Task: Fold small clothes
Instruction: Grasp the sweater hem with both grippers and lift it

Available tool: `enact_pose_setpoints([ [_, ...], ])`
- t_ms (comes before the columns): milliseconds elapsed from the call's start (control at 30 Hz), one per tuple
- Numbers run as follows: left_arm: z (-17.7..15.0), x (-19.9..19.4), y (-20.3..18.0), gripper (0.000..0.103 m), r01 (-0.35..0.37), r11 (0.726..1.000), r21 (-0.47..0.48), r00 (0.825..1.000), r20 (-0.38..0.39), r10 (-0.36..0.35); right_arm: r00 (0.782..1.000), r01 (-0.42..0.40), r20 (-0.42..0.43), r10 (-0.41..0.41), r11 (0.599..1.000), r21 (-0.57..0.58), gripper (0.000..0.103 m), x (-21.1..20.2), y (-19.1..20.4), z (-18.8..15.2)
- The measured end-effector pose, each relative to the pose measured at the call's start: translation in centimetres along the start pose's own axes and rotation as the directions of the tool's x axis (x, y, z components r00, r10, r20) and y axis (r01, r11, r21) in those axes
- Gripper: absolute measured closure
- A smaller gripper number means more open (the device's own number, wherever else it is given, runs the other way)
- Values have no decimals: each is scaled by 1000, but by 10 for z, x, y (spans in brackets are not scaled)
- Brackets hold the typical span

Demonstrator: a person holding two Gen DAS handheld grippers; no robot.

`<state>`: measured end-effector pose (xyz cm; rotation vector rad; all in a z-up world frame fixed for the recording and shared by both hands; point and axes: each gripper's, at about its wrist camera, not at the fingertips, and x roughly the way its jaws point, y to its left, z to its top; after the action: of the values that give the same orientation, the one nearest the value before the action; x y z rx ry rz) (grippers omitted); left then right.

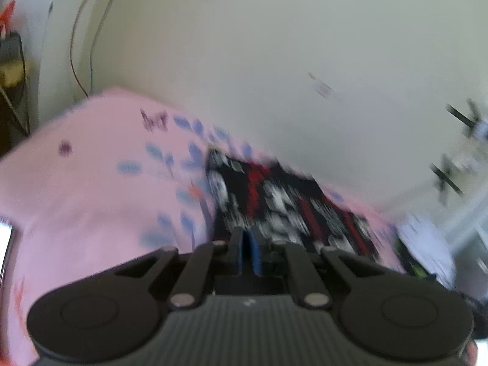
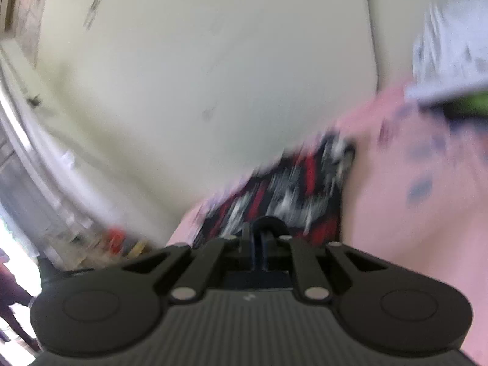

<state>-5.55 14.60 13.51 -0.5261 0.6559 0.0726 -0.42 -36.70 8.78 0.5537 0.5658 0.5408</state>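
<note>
Left claw (image 1: 247, 245): jaws drawn almost together, blue pads showing, tips at the near edge of the patterned garment (image 1: 283, 201); blur hides whether cloth is actually pinched, so I cannot tell.
Right claw (image 2: 260, 238): jaws close together at the near edge of the same patterned garment (image 2: 274, 195); a real grip cannot be told here either.
Patterned garment: dark cloth with red and white print, lying on the pink sheet (image 1: 85, 189), between the two claws.
Pink sheet: printed with blue leaves and purple butterflies; also seen from the right wrist (image 2: 411, 213), running off to the right.
Left wrist view only: thin dark cables (image 1: 73, 45) hanging down the pale wall (image 1: 259, 45), and an orange-red object (image 1: 7, 15) at the far left edge.
Right wrist view only: a grey-white printed cloth (image 2: 451, 55) at upper right with a green strip (image 2: 466, 103) below it; small red and yellow things (image 2: 122, 241) low on the left, too smeared to name.
Writing and brands: a small pale mark on each claw body, unreadable; no legible text on the cloth.
Sharpness: both views are motion-blurred.
</note>
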Motion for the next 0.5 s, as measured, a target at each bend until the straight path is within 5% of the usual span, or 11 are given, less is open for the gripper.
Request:
enact_pose_setpoints([
  [67,7,21,-3,90,-84,996,-3,996,-28,84,994,112,-4,-112,994,3,32,12,-5,5],
  [200,-16,24,6,67,-87,995,44,994,-58,89,996,71,-48,-72,997,-20,32,-12,-11,-20],
  [400,-52,38,0,67,-61,990,128,985,-153,80,986,95,-124,-109,989,-115,33,-10,-4,-56],
  [467,-59,50,-9,73,-93,979,184,981,-153,122,981,95,-161,-112,989,-110,49,3,-7,-62],
  [500,-62,57,-12,94,-118,969,217,976,-153,153,977,94,-181,-111,991,-100,90,10,-10,-64],
])
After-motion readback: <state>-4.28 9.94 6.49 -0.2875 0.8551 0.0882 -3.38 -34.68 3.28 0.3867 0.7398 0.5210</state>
